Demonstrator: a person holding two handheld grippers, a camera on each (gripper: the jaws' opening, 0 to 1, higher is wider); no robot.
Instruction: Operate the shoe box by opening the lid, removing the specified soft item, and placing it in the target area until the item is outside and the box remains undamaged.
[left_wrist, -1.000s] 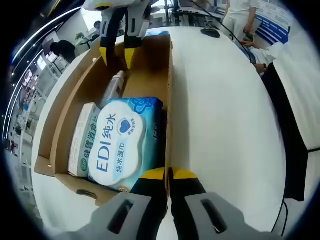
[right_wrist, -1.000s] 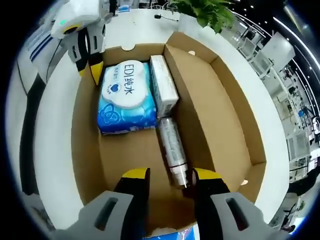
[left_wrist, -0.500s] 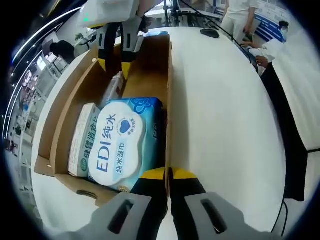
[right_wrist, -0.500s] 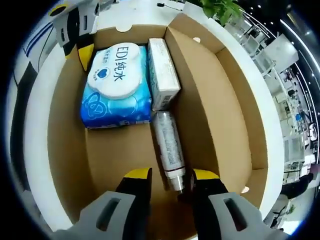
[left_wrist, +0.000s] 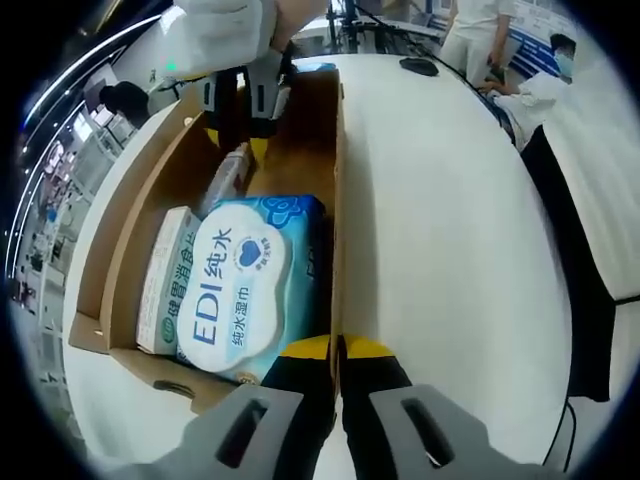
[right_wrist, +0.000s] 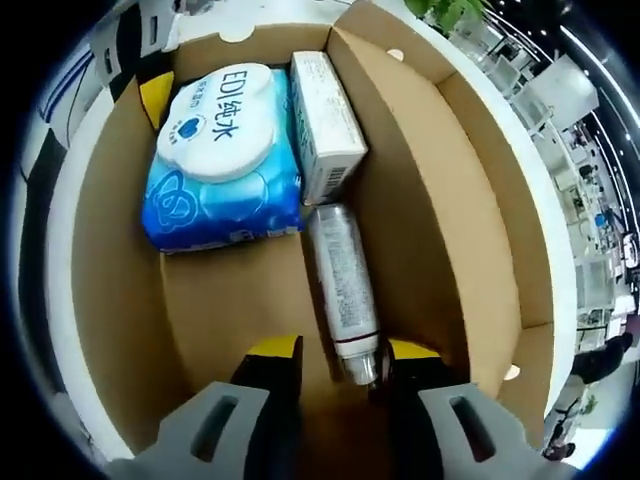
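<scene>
Left gripper view: your left gripper, jaws closed, pinches the shoe box wall, unchanged; right gripper has dipped deeper. Right gripper view: right gripper, jaws apart and empty, now closer to the bottle, approaching a grab. Inside also: wet wipes pack, the soft item, and carton.

You see a brown cardboard box, a blue-and-white wipes pack, a white carton, a silver bottle, a white desk.
</scene>
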